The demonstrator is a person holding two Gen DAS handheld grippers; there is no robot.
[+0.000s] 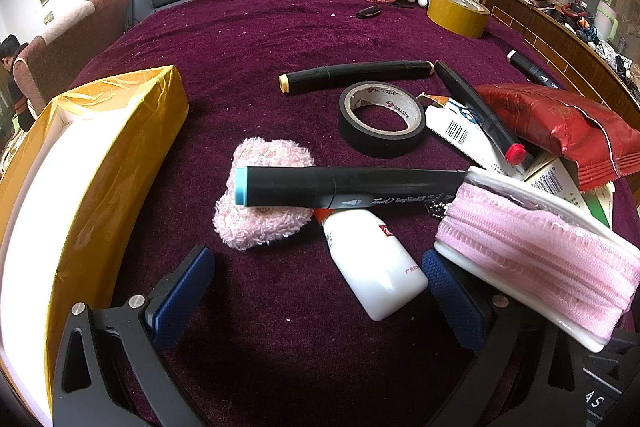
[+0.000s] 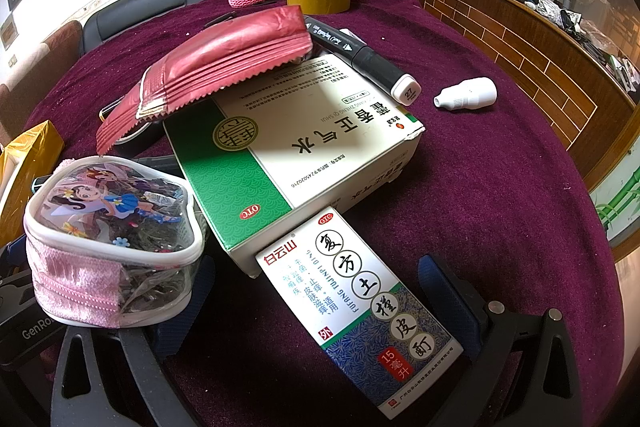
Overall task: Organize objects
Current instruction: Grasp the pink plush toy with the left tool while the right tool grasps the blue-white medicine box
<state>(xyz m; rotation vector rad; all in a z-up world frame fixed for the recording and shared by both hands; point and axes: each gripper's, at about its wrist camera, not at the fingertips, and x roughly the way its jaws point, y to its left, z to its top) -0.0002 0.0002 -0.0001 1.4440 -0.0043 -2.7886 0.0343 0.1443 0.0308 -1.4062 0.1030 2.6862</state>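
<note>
Between the spread fingers of the right tool (image 2: 316,303) lies a small blue medicine box (image 2: 360,311), touching a larger green box (image 2: 296,155) on the purple bench (image 2: 500,207). Left tool (image 1: 320,291) also gapes, over a white bottle (image 1: 376,267) beside a pink pouch (image 1: 540,251).

Both wrist cams low, close, facing fwd, sharing pink pouch (image 1: 536,259) (image 2: 112,247)

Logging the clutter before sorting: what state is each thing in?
left gripper: open, empty
right gripper: open, around the small medicine box
blue-capped marker: capped, lying across the pink puff
pink pouch: zipped shut
large medicine box: closed, corner dented
yellow box: open
</note>
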